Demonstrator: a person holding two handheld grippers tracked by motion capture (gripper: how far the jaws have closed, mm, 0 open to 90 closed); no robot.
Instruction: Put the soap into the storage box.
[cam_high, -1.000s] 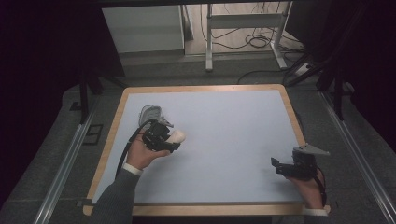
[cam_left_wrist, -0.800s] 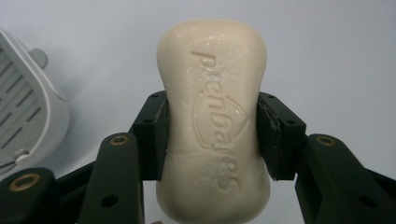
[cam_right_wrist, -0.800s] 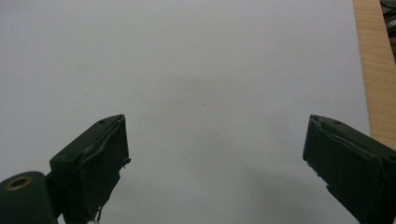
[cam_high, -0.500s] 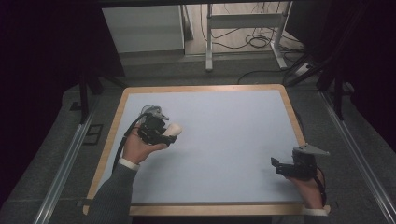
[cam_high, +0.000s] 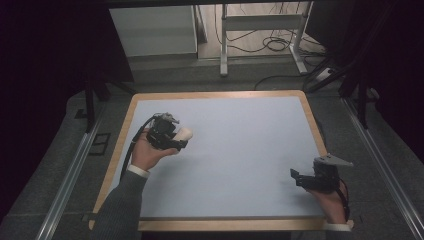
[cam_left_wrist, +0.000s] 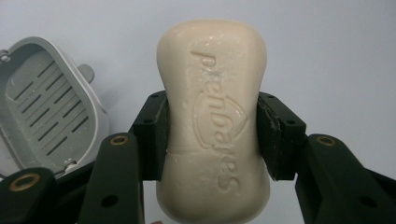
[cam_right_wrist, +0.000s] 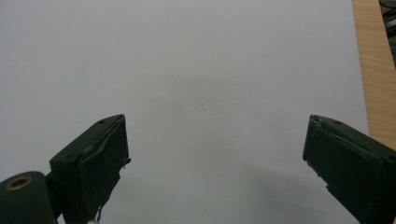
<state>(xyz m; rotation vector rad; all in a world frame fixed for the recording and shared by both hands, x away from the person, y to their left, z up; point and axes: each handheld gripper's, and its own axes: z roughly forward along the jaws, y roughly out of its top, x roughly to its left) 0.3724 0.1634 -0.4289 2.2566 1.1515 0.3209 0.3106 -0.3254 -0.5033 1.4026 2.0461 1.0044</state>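
Observation:
A cream soap bar (cam_left_wrist: 212, 93) with raised lettering is clamped between the jaws of my left gripper (cam_left_wrist: 212, 135). In the high view the left gripper (cam_high: 181, 136) holds the soap bar (cam_high: 186, 133) over the left part of the pale blue mat (cam_high: 240, 145). A grey slotted soap dish (cam_left_wrist: 44, 109) lies on the mat just left of the soap in the left gripper view. My right gripper (cam_high: 295, 175) hovers near the mat's front right corner; its jaws stand wide apart in the right gripper view, with bare mat between them (cam_right_wrist: 215, 158).
A wooden border (cam_high: 220, 94) frames the mat. Metal rails (cam_high: 70, 175) run along both sides of the table. Beyond the far edge are a white cabinet (cam_high: 152, 30), a metal stand (cam_high: 225, 45) and cables on the floor.
My left gripper has carried the soap away from the person, toward the spot where the grey dish lay. The right gripper has stayed put.

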